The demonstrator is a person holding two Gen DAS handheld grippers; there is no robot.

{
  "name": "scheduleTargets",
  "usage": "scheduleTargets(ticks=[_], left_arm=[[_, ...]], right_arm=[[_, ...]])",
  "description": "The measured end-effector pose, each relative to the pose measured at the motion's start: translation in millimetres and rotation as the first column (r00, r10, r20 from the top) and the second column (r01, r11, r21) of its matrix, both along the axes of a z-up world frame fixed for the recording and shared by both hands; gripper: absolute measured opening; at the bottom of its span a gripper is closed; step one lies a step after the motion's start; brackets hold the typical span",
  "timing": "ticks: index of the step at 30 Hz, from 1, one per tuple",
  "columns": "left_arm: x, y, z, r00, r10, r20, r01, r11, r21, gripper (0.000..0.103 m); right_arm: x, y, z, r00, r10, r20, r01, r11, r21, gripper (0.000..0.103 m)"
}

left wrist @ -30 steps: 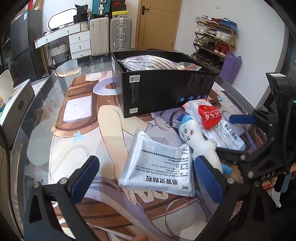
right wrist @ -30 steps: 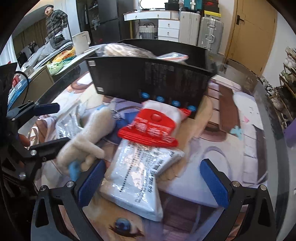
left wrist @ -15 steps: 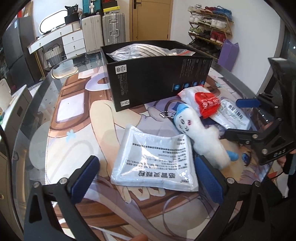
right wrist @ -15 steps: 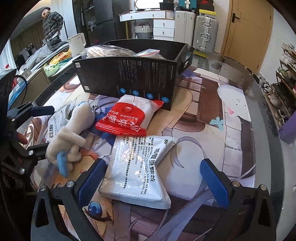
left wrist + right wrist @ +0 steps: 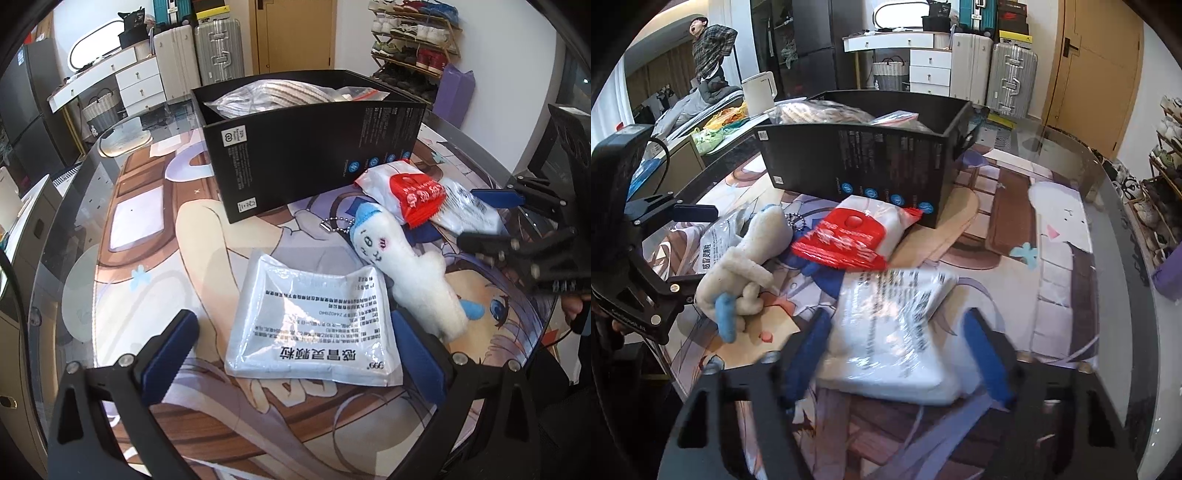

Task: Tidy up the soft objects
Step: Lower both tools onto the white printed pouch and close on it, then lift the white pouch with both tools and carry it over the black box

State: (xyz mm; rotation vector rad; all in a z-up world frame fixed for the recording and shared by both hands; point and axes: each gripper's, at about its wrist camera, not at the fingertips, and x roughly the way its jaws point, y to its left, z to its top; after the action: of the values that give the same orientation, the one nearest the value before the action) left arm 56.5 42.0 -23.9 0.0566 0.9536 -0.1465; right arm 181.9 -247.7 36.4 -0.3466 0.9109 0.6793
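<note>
Right wrist view: the right gripper has its jaws closed in on a white medicine pouch on the table mat, near the black box. The left gripper sits wide apart around another flat pouch, with the plush toy just beside it.

- Black box: matt cardboard, smooth, small printed labels.
- Silver pouch, in front of the box: glossy foil-like plastic, creased, bright glare.
- White packet, right of the box front: glossy clear film, crinkled, over soft white filling.
- Red-and-white pack, against the box: shiny plastic wrap.
- Plush toy, beside the pouch: fuzzy cloth, matt; bead chain looks metal.
- Table: printed mat under reflective glass.
- Left gripper, right gripper: matt black plastic, blue pads.
</note>
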Motion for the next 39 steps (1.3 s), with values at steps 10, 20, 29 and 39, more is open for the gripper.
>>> scheduleTargets(ticks=[10, 20, 29, 39], left_arm=[[-11.6, -7.1, 6.8, 0.998, -0.033, 0.049, 0.034, 0.999, -0.011, 0.068], [-16.8, -2.8, 12.7, 0.997, -0.012, 0.079, 0.015, 0.999, -0.038, 0.051], [-23.7, 2.5, 18.2, 0.995, 0.020, 0.101, -0.013, 0.998, -0.063, 0.050], [-28.8, 9.9, 26.0, 0.990, 0.046, 0.134, -0.036, 0.996, -0.079, 0.050]], right_arm=[[0.4, -9.8, 2.3, 1.000, 0.015, -0.010, -0.015, 1.000, 0.018, 0.052], [-2.3, -11.8, 2.6, 0.999, 0.032, -0.001, -0.032, 0.999, 0.028, 0.047], [-8.9, -17.6, 8.8, 0.999, 0.043, 0.016, -0.044, 0.998, 0.039, 0.037], [-6.1, -23.5, 9.8, 1.000, 0.006, 0.011, -0.006, 0.999, 0.045, 0.031]])
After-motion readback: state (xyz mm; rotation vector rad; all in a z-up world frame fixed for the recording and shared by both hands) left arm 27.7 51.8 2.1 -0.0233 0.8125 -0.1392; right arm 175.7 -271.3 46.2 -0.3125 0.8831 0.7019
